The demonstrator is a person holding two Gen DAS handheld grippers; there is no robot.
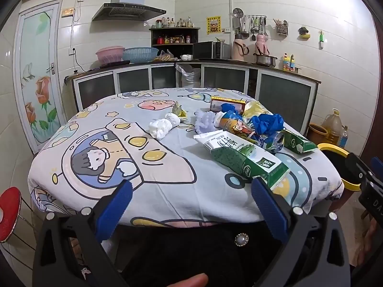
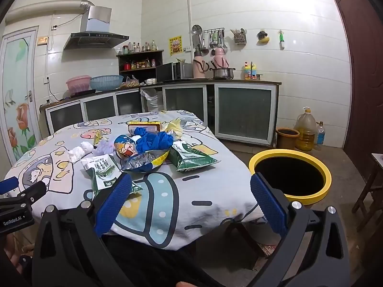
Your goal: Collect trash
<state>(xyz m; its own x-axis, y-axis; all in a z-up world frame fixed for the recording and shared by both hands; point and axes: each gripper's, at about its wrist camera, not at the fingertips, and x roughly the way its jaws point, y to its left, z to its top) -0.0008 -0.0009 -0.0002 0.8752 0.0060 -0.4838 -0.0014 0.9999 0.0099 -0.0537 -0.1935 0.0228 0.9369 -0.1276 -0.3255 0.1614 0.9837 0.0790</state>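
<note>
Trash lies on a table under a cartoon-print cloth (image 1: 167, 167). Nearest is a flattened green-and-white milk carton (image 1: 244, 157) (image 2: 103, 172). Behind it are a second green carton (image 1: 299, 141) (image 2: 191, 159), an open foil snack bag (image 2: 143, 160), crumpled blue plastic (image 1: 268, 122) (image 2: 155, 140), a white tissue wad (image 1: 162, 125) (image 2: 79, 151) and a yellow box (image 1: 227, 102). A yellow-rimmed bin (image 2: 290, 175) (image 1: 335, 153) stands right of the table. My left gripper (image 1: 191, 191) is open over the table's near edge. My right gripper (image 2: 189, 186) is open too, empty, near the table's front right corner.
Kitchen counters with cabinets (image 2: 244, 112) run along the back walls, with basins, a microwave (image 2: 174, 71) and pots on top. An oil jug (image 2: 305, 129) and a brown pot (image 2: 287, 137) sit on the floor. A red stool (image 1: 9, 212) is at left, a wooden stool (image 2: 373, 186) at right.
</note>
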